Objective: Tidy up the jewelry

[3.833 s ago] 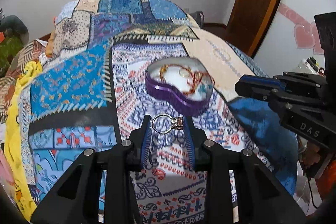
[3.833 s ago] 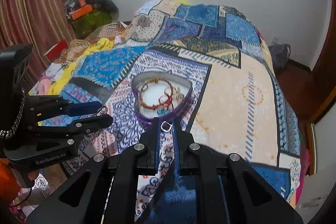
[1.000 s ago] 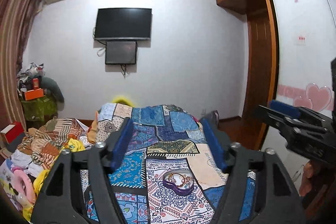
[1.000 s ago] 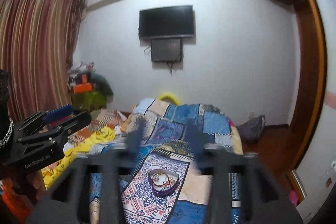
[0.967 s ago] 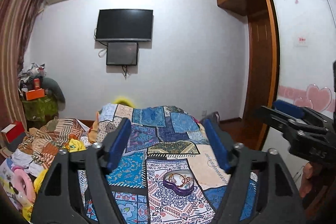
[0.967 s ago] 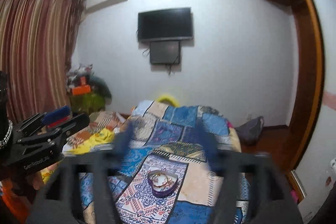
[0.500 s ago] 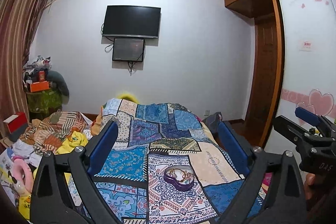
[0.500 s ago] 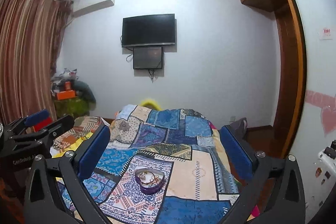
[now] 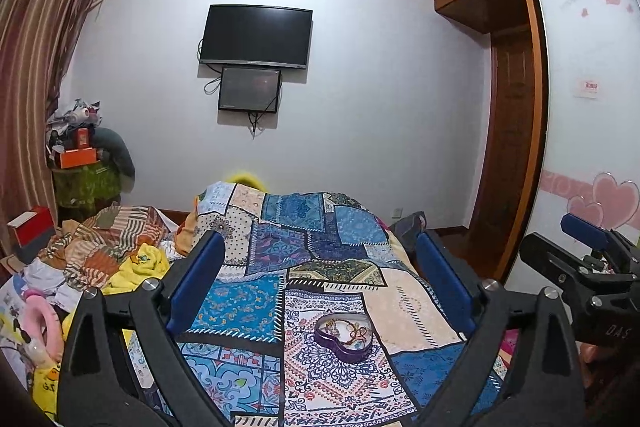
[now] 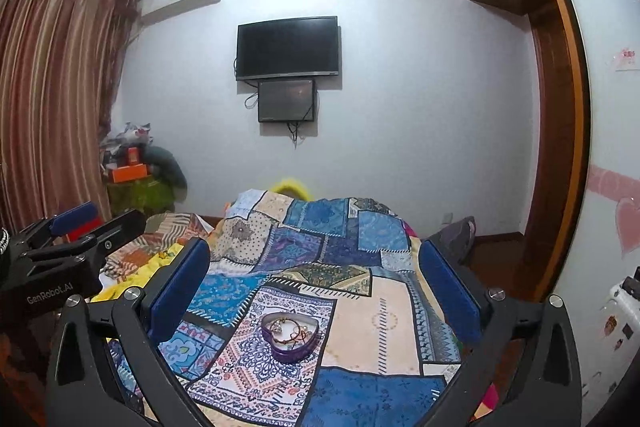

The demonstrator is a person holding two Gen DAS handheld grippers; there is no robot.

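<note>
On the patchwork bedspread point(image 9: 256, 307), toward its near edge, sits one purple heart-shaped tin point(image 9: 343, 337) holding tangled bracelets point(image 10: 291, 334). Both my left gripper point(image 9: 318, 275) and right gripper point(image 10: 316, 281) gape wide, empty. Only the right view shows the left gripper's lettering.

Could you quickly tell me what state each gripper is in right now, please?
Left gripper: open wide, nothing between its jaws.
Right gripper: open wide, nothing between its jaws.
</note>
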